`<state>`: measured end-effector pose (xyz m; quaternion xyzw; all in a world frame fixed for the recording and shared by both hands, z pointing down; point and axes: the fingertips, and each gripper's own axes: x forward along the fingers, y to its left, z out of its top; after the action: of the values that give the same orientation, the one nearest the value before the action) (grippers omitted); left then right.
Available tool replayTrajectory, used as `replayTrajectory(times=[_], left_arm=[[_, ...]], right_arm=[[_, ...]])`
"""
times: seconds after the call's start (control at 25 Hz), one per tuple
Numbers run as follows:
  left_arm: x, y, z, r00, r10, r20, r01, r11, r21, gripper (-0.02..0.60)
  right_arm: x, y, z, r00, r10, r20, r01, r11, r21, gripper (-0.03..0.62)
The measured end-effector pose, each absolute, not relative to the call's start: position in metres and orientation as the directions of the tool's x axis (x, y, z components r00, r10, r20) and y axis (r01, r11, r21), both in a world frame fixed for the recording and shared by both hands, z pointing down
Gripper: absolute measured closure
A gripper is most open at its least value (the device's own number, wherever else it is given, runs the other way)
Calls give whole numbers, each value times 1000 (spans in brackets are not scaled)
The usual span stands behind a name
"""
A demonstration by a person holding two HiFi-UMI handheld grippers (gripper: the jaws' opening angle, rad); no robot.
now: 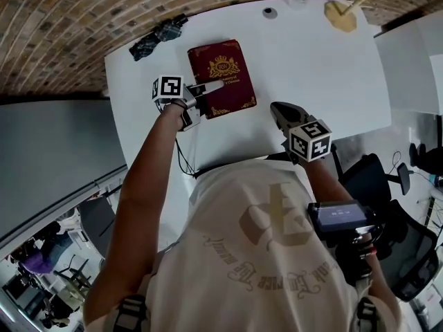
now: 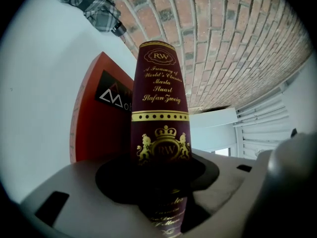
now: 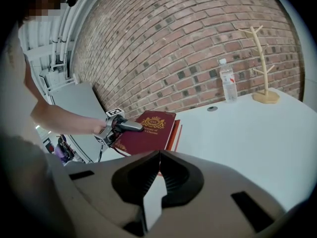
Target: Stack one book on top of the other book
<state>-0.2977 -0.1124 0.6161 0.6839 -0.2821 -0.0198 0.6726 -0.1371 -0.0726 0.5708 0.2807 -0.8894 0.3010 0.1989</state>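
Right gripper view: nearest the lens, the right tool [image 3: 158, 153] hangs over the white counter [image 3: 247, 133] with its jaws drawn together and nothing between them, well apart from the books; beyond it the left tool [image 3: 130, 126], held out on a bare arm, is clamped on the near edge of the maroon book [image 3: 151, 130], one jaw above the cover and one below; that book lies over the red book [image 3: 176, 134], whose edge shows along its right side, both near the counter's left end; the held edge looks slightly raised, though whether the maroon book has fully settled cannot be told.

The stacking appears to be in its closing step, the upper book placed on the lower but not yet let go; the next move likely calls for setting the held edge down square with the book beneath, then opening the left jaws and drawing the tool out level so the stack does not slide.

Farther back, by the brick wall [image 3: 188, 43], stands the one container in sight, a clear plastic bottle [image 3: 227, 81], capped and upright; whether it holds water cannot be told; just beside it is a bare wooden branch stand [image 3: 261, 58].
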Motion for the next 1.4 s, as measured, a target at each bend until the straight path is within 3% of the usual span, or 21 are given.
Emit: replayTrajectory(times=[0.48, 0.8, 1.4], left_arm=[[-300, -116, 627, 764, -415, 495, -499, 106, 860, 330], [-321, -107, 637, 631, -405, 661, -665, 157, 730, 253], [-337, -98, 644, 469, -370, 802, -813, 174, 556, 235]], right_arm=[[-129, -69, 576, -752, -389, 532, -638, 632, -440, 572], [-138, -70, 575, -768, -379, 516, -618, 649, -443, 572], [-137, -72, 577, -777, -371, 509, -608, 651, -454, 571]])
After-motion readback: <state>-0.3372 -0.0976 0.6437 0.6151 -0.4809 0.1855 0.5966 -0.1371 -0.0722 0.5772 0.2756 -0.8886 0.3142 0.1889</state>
